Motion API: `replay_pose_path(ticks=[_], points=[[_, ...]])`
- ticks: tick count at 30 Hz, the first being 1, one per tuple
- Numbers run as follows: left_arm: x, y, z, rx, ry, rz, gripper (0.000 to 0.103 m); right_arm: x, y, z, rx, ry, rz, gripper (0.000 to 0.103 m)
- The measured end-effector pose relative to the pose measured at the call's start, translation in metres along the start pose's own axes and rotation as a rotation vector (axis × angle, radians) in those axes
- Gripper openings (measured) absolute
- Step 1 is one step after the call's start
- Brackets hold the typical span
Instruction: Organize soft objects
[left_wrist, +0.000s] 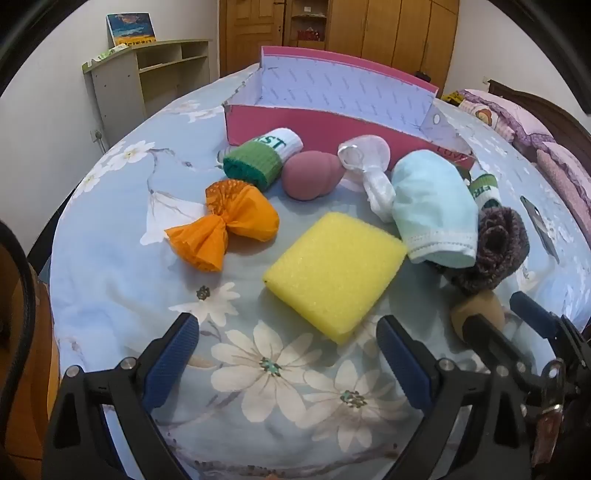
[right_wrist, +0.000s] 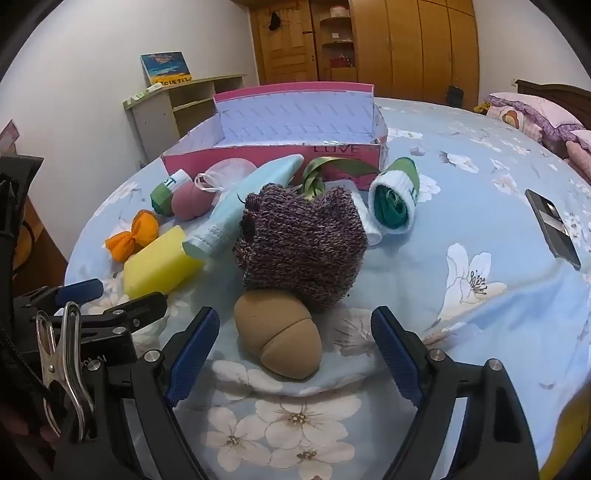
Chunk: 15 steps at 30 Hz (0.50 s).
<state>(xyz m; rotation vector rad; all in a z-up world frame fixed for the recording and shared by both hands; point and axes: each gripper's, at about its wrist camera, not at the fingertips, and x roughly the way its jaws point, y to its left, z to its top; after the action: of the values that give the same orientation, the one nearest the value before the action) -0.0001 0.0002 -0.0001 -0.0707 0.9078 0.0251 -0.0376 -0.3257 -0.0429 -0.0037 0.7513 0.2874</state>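
Several soft objects lie in a loose cluster on a floral bedsheet, in front of an open pink box: a yellow sponge, an orange bag bundle, a pink puff, a green-and-white sock roll, a pale blue mitten and a purple knit sock. Left gripper hangs spread wide just short of the sponge's near corner, with bare sheet between its fingers. Right gripper is likewise spread, its fingers flanking a tan egg-shaped puff without touching it. Open sheet extends right of the cluster toward a dark phone. Only the right wrist view shows a second sock roll whole and green ribbon by the box; the left wrist view alone shows the box's far wall fully.
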Motion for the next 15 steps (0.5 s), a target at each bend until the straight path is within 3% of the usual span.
replay_pose_path(ticks=[15], points=[[0.0014, 0.001, -0.0001, 0.001, 0.009, 0.002, 0.099, 0.0059, -0.0056, -0.0022, 0.026, 0.02, 0.007, 0.087]])
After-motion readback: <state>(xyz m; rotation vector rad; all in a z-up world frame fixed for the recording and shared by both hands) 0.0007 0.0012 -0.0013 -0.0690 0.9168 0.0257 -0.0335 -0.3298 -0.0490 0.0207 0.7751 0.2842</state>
